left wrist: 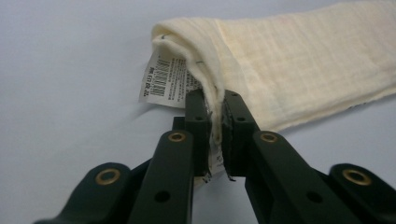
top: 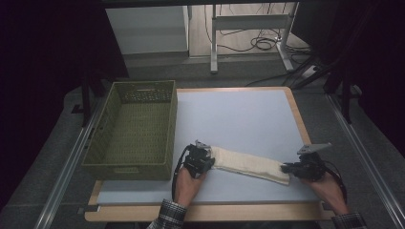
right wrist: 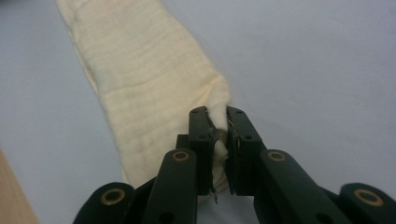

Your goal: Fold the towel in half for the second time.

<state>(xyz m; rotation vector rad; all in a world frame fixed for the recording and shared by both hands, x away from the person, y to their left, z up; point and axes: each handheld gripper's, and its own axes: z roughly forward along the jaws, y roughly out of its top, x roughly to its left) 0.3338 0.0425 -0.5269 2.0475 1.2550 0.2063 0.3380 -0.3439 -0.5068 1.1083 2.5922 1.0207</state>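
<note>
Cloth (top: 248, 164): cream, folded into a long narrow band, lying flat on the pale table (top: 239, 114) near your edge. Its long axis runs across the table in the high view, from your left hand toward your right, with the right end a little nearer you than the left. So the band slants slightly, not square to the table edge.

Left gripper (top: 208, 157): you have it clenched on the left end of the cloth. In the left gripper view the pads pinch a bunched corner of fabric (left wrist: 215, 116), and the band stretches away from the jaws, up and to the right. A white barcode label (left wrist: 161, 79) hangs at that end, just beside the pinch, not between the pads.

Right gripper (top: 286, 168): also closed on cloth, at the opposite end. In the right gripper view a fold of fabric (right wrist: 217, 121) is squeezed between the pads, and the band runs away from the jaws, up and to the left.

Each hand has its own end; neither is nearer the middle. The band lies between the two grippers, with its length on the line joining them.

Green woven basket (top: 138, 131): stands on the left side of the table, just beyond and left of your left gripper, apart from the cloth. Its long axis runs away from you, roughly crosswise to the band.

Judgement: with both ends gripped, the next move probably turns on keeping the two hands in line with the band's length, whether you lift, fold or carry it basketward.
</note>
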